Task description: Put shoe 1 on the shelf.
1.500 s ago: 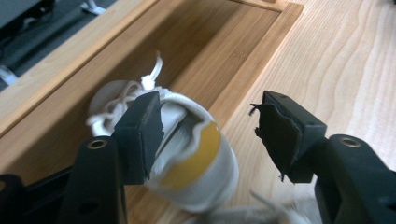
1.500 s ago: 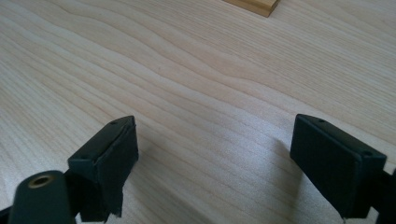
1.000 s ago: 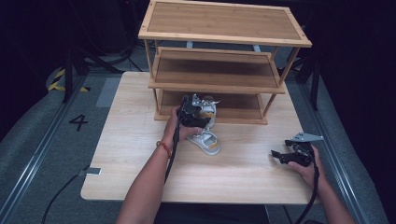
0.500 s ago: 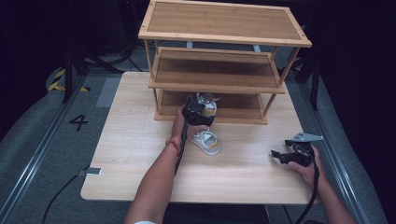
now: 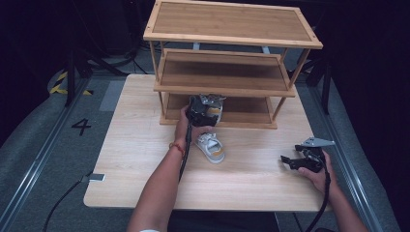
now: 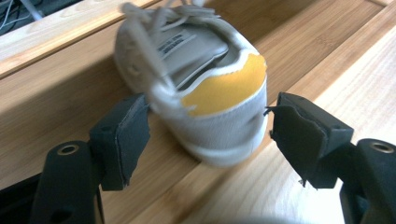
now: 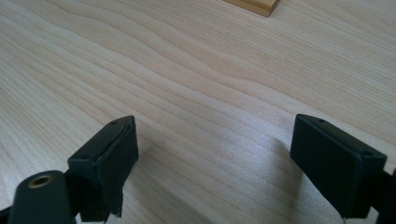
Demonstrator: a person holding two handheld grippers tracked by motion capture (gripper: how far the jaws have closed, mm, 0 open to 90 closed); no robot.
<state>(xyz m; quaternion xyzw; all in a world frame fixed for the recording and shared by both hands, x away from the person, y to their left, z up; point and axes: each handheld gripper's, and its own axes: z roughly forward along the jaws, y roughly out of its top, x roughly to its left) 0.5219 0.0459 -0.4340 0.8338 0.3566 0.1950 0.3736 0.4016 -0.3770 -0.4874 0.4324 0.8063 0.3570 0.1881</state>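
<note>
A small white shoe [image 6: 210, 93] with a yellow heel patch lies on the front edge of the rack's bottom shelf [image 6: 56, 102], heel toward me. My left gripper [image 6: 208, 121] stands open around that heel. Its jaws have just been closing a little, and a gap remains at the right pad [image 6: 299, 135]. In the high view the left gripper [image 5: 205, 110] is at the bottom shelf [image 5: 241, 113]. A matching shoe [image 5: 211, 148] lies on the table just in front of it. My right gripper [image 5: 295, 162] rests open at the table's right, with bare wood between its jaws [image 7: 215, 154].
The three-tier bamboo rack [image 5: 232, 21] stands at the back of the light wooden table [image 5: 130, 145]. Its middle shelf [image 5: 222, 72] overhangs the bottom one. Dark floor with a track and a cable [image 5: 58, 203] lies to the left.
The left forearm has shifted slightly while its gripper stays at the bottom shelf. The shoe on the table and the right gripper have not moved.
</note>
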